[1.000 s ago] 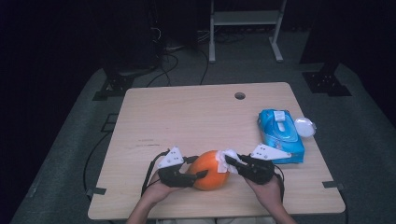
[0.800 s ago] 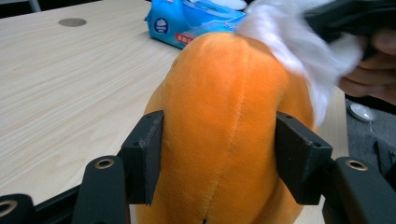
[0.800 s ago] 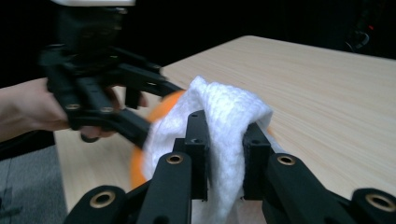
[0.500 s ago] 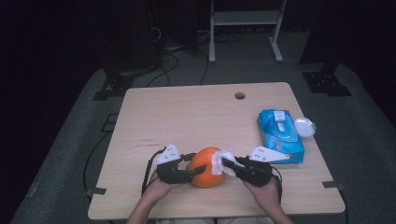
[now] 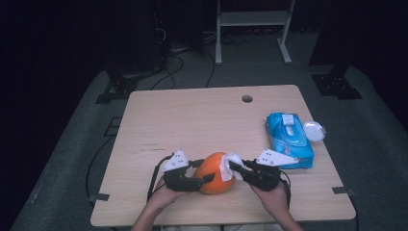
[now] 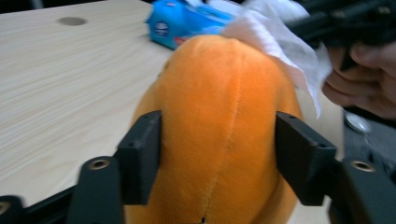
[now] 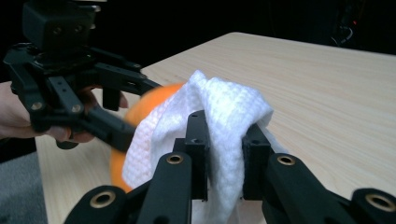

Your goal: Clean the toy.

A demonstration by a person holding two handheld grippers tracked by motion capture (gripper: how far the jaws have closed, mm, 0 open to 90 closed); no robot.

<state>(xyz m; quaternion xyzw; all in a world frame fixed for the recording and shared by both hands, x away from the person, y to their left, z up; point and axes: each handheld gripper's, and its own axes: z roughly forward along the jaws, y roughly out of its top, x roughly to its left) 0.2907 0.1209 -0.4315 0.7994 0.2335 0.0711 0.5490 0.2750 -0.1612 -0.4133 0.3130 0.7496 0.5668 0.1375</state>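
Dark lab: cables [image 5: 166, 53], stand [image 5: 252, 29]

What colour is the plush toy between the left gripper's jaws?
Orange, a round soft plush toy; clearest in the left gripper view.

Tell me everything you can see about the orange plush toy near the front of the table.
The orange plush toy is a rounded, pumpkin-like ball of soft fleecy fabric with stitched seams running down it. It rests on the wooden table near the front edge. The left gripper has a jaw at each flank, though its jaws have just been opening. The right gripper pinches a white wipe that is draped against the toy's upper side.
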